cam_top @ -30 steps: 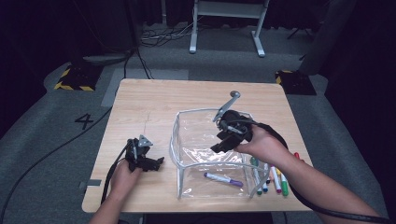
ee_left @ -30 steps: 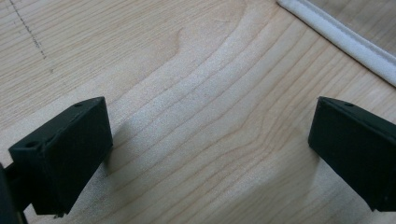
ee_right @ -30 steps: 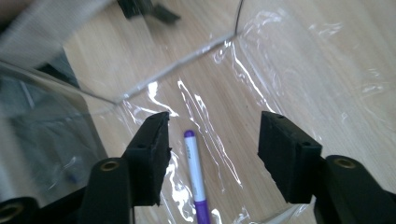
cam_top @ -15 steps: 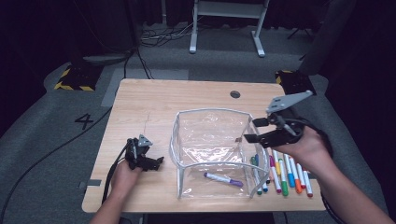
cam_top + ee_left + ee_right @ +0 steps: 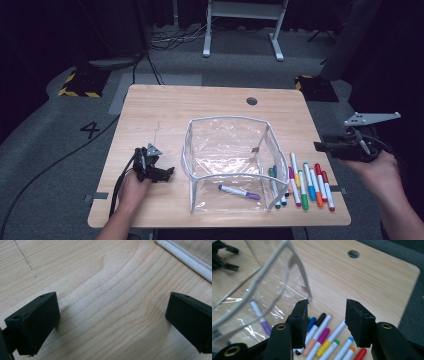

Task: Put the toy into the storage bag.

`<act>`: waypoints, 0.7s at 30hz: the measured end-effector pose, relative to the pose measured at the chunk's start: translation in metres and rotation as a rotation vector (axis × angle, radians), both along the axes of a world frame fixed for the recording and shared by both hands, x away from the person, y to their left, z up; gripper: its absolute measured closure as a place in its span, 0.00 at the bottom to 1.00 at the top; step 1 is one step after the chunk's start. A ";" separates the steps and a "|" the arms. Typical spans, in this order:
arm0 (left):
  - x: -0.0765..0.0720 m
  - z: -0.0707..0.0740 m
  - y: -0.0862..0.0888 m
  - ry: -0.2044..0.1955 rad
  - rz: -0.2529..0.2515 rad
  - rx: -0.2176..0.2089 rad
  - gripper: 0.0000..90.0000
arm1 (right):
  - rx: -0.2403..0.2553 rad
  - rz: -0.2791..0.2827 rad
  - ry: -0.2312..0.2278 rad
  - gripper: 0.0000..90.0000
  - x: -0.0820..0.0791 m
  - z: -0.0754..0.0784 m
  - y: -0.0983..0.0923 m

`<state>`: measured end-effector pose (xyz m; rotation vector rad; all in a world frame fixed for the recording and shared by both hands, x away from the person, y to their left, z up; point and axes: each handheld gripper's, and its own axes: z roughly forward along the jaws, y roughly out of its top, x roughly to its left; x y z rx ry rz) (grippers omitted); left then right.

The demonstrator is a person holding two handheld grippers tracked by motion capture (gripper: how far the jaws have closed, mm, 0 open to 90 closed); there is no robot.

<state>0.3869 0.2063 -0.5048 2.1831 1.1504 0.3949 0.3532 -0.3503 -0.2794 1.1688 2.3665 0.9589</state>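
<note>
A clear plastic pouch [image 5: 227,160] with a white piped rim stands open near the middle of the wooden table [image 5: 200,110], its mouth facing up. Inside it, on the floor of the pouch toward the near right corner, lies a purple marker [image 5: 239,192]. The marker has a white barrel and a purple cap; its long axis runs roughly left to right across the table, tilted slightly so that the capped end points right and a little toward the person.

Just outside the pouch's right wall, a row of markers [image 5: 307,182] lies flat on the table, side by side and nearly touching. Their long axes run away from the person, roughly parallel to each other. Their caps are blue, green, pink, orange and red among others. In the right gripper view the same row [image 5: 329,340] shows below the jaws, with the purple marker [image 5: 260,317] seen through the pouch wall [image 5: 264,280] at left.

The right gripper [image 5: 330,147] is held in the air off the table's right edge, well apart from the markers. Its jaws have just been closing, yet they stand partly apart with nothing between them.

The left gripper [image 5: 162,172] rests low over the table left of the pouch, near its wall but not touching it. Its jaws stand wide apart over bare wood [image 5: 107,302], holding nothing.
</note>
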 end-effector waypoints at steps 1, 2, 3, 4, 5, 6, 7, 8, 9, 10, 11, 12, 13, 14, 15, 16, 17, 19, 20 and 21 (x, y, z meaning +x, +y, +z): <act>0.000 0.000 0.000 0.000 0.000 0.000 0.00 | 0.004 -0.022 0.004 0.60 -0.001 -0.003 -0.007; 0.000 0.000 0.000 0.000 0.000 0.000 0.00 | 0.005 -0.042 0.009 0.61 -0.002 -0.007 -0.013; 0.000 0.000 0.000 0.000 -0.001 0.000 0.00 | 0.007 -0.063 0.014 0.62 -0.003 -0.012 -0.020; 0.000 0.000 0.000 -0.002 -0.002 0.001 0.00 | 0.006 -0.083 0.019 0.62 -0.005 -0.017 -0.026; 0.000 0.000 0.000 -0.002 -0.002 0.001 0.00 | -0.009 -0.123 0.031 0.62 -0.008 -0.030 -0.038; 0.000 0.000 0.000 -0.002 -0.003 0.001 0.00 | -0.009 -0.123 0.031 0.62 -0.008 -0.030 -0.038; 0.000 0.000 0.000 -0.002 -0.002 0.001 0.00 | -0.009 -0.141 0.045 0.62 -0.009 -0.037 -0.044; 0.000 0.000 0.000 0.000 -0.001 0.000 0.00 | -0.006 -0.158 0.059 0.63 -0.010 -0.046 -0.049; 0.000 0.000 0.000 -0.002 -0.003 0.001 0.00 | -0.013 -0.179 0.072 0.63 -0.011 -0.054 -0.054; 0.000 0.000 0.000 0.000 -0.002 0.000 0.00 | -0.021 -0.196 0.088 0.63 -0.012 -0.062 -0.059; 0.000 0.000 0.000 -0.002 -0.003 0.001 0.00 | -0.020 -0.224 0.126 0.64 -0.013 -0.078 -0.067; 0.000 0.000 0.000 -0.002 -0.003 0.001 0.00 | -0.020 -0.224 0.126 0.64 -0.013 -0.078 -0.067; 0.000 0.000 0.000 0.000 -0.002 0.000 0.00 | -0.018 -0.238 0.148 0.64 -0.014 -0.086 -0.071; 0.000 0.000 0.000 0.000 -0.001 0.000 0.00 | -0.017 -0.252 0.166 0.65 -0.014 -0.093 -0.074; 0.000 0.000 0.000 0.000 -0.002 0.000 0.00 | -0.018 -0.262 0.183 0.65 -0.015 -0.101 -0.076; 0.000 0.000 0.000 0.000 -0.002 0.001 0.00 | -0.021 -0.274 0.199 0.65 -0.015 -0.108 -0.078; 0.000 0.000 0.000 0.000 -0.002 0.001 0.00 | -0.025 -0.282 0.215 0.65 -0.014 -0.115 -0.080; 0.000 0.000 0.000 0.000 -0.002 0.001 0.00 | -0.026 -0.286 0.258 0.66 -0.013 -0.129 -0.084; 0.000 0.000 0.000 0.000 -0.001 0.000 0.00 | -0.032 -0.295 0.278 0.67 -0.012 -0.137 -0.086; 0.000 0.000 0.000 0.000 -0.002 0.000 0.00 | -0.040 -0.298 0.286 0.67 -0.012 -0.141 -0.087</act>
